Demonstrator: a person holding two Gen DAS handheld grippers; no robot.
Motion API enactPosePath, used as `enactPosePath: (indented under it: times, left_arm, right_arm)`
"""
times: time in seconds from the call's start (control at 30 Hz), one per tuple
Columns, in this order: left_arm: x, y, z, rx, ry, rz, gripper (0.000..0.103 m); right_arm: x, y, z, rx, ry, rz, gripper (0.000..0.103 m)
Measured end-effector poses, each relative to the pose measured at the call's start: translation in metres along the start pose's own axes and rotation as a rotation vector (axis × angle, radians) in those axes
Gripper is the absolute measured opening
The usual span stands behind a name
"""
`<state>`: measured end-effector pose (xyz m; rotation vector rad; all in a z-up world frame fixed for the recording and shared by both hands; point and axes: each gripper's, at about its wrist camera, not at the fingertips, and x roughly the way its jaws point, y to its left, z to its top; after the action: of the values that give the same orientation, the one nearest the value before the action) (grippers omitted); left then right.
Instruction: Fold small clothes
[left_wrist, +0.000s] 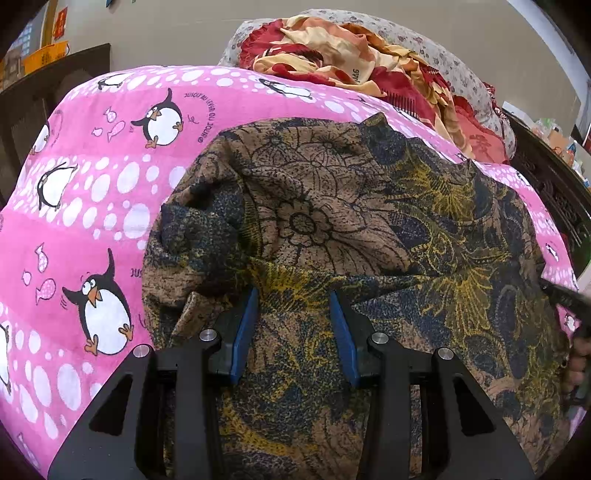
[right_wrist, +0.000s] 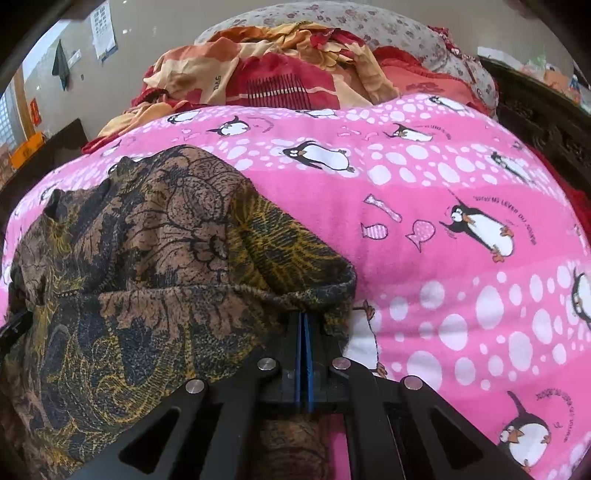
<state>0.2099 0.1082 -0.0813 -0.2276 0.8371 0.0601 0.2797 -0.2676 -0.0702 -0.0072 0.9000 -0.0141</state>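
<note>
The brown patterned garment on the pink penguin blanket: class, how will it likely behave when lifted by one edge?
Probably floppy: the brown patterned garment lies in soft wrinkles and bunches at the shut right claw. Likely light, since its thin hem curls. It may drag on the fuzzy pink penguin blanket rather than slide.

Your garment (left_wrist: 332, 221): small, thin fabric, brown and navy floral print with mustard-yellow accents. Condition: crumpled, partly doubled over, hem edge bunched. You have it lying on pink penguin blanket (left_wrist: 92, 192) on bed.
</note>
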Motion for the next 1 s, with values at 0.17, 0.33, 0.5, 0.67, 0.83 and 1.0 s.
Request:
enactPosePath:
  times: [0.17,0.33,0.5,0.67,0.83,1.0]
  left_arm:
    - [0.01,-0.015,0.008,0.01,0.002,0.015,0.04]
    - [0.01,-0.014,0.007,0.01,0.004,0.016,0.04]
    - [0.011,-0.017,0.008,0.009,0.004,0.017,0.04]
    - [0.011,-0.016,0.007,0.01,0.003,0.018,0.04]
    - [0.013,-0.016,0.009,0.004,0.003,0.012,0.04]
    - [0.013,-0.016,0.009,0.009,0.003,0.017,0.04]
  right_arm:
    - [-0.055,0.046,0.014,0.019,-0.139,0.007,0.005]
    - [-0.019,0.12,0.001,-0.091,-0.039,0.182,0.006]
    - [-0.008,0.115,-0.006,-0.096,-0.041,0.194,0.006]
    - [-0.067,0.087,-0.018,-0.128,-0.108,0.168,0.006]
    - [-0.049,0.043,-0.079,-0.056,-0.043,0.18,0.011]
    - [-0.038,0.02,-0.071,0.071,-0.02,0.318,0.01]
